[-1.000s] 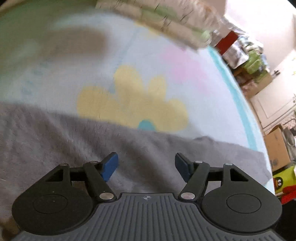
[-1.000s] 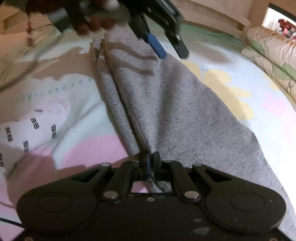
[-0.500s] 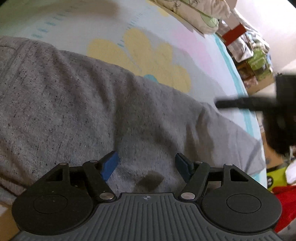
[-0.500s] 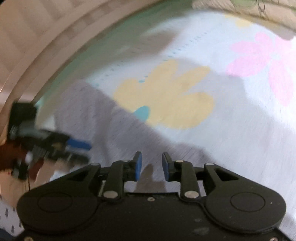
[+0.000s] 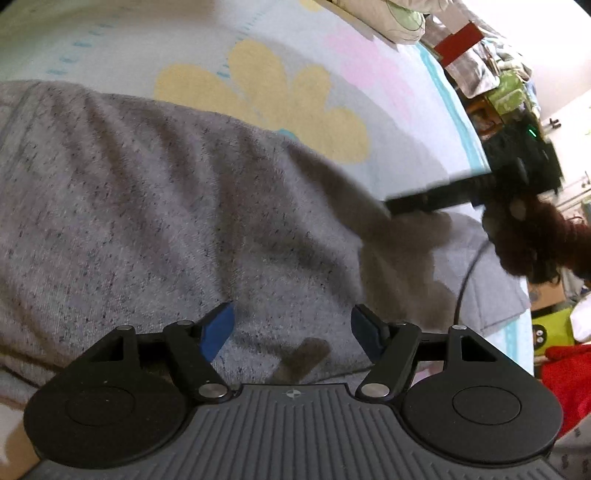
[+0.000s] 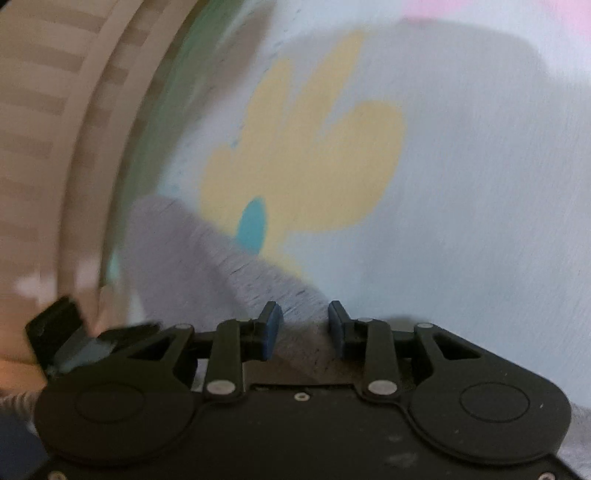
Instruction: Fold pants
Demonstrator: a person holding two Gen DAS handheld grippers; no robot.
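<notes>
Grey speckled pants (image 5: 155, 206) lie flat across a pale flowered bed sheet (image 5: 295, 51). My left gripper (image 5: 291, 326) is open and empty just above the cloth. The right gripper shows in the left wrist view (image 5: 424, 201) as a dark blurred tool at the right, over the pants' far end. In the right wrist view my right gripper (image 6: 302, 328) is open, its blue pads (image 6: 271, 330) spread over a grey edge of the pants (image 6: 221, 258); nothing is held. The left gripper shows blurred at that view's lower left (image 6: 85, 341).
A yellow flower print (image 5: 266, 92) lies beyond the pants. Pillows (image 5: 388, 18) and cluttered shelves (image 5: 498, 85) stand past the bed's far edge. A pale slatted headboard (image 6: 44, 147) runs along the left of the right wrist view. A red thing (image 5: 565, 380) sits at the right.
My right gripper let go of the pants, opened and swung over toward the other end. My left gripper stayed open and came down close over the cloth.
</notes>
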